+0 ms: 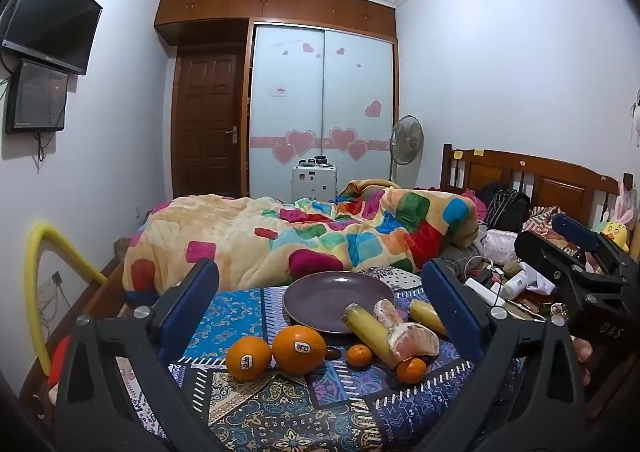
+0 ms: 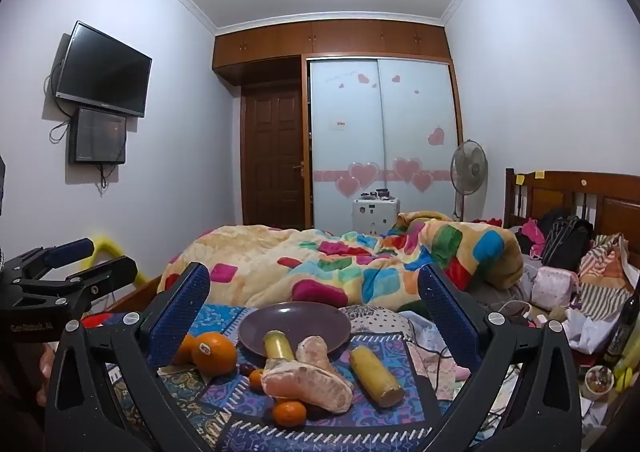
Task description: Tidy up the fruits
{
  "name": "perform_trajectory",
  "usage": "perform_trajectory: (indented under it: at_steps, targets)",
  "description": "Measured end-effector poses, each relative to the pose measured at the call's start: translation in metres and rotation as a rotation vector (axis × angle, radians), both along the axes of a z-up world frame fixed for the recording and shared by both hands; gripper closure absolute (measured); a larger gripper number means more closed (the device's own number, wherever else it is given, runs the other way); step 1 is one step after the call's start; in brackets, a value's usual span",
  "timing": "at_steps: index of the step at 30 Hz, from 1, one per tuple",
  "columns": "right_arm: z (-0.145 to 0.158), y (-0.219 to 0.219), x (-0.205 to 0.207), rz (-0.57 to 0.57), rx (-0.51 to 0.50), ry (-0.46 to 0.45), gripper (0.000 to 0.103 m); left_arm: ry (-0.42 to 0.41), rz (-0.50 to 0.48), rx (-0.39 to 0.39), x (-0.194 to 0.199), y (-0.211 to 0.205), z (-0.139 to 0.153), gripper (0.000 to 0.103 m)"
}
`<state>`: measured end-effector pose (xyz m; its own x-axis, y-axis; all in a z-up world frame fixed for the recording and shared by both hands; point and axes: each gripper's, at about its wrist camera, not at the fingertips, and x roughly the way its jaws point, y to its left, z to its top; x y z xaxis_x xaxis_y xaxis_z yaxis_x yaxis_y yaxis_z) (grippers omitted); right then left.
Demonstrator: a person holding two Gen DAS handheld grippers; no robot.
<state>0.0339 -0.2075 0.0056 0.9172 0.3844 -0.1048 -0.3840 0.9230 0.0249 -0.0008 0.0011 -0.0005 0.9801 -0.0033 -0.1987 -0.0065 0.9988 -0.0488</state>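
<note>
An empty purple plate (image 1: pixel 332 298) (image 2: pixel 296 322) sits on a patterned blue cloth (image 1: pixel 280 408) on the bed. In front of it lie two large oranges (image 1: pixel 299 348) (image 1: pixel 248 357) with Dole stickers, two small mandarins (image 1: pixel 359 355) (image 1: pixel 411 369), a peeled pomelo piece (image 1: pixel 408 338) (image 2: pixel 308 380) and two yellow sugarcane sticks (image 1: pixel 370 332) (image 2: pixel 376 374). One stick leans on the plate rim. My left gripper (image 1: pixel 320 292) is open and empty above the fruit. My right gripper (image 2: pixel 314 296) is open and empty too.
A rumpled colourful blanket (image 1: pixel 304 236) lies behind the plate. Clutter of bags, bottles and cables (image 1: pixel 512 280) fills the right side by the wooden headboard (image 1: pixel 532 180). A yellow foam tube (image 1: pixel 36 292) stands at the left bed edge.
</note>
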Motion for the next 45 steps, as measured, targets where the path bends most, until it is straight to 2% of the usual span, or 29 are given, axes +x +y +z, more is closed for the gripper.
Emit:
perform_trajectory:
  at_steps: [7,13,45]
  targets:
    - [-0.002,0.001,0.001,-0.001,-0.003,0.0,0.0,0.0,-0.008,0.014,-0.003,0.002,-0.001,0.0]
    - [0.009,0.002,-0.003,0.004,-0.002,-0.006,0.0,0.003,-0.005,0.002,0.001,0.008,-0.002,0.0]
    - [0.007,0.009,-0.018,0.018,0.005,-0.047,0.0,-0.019,0.013,0.014,-0.011,0.004,0.016,0.0]
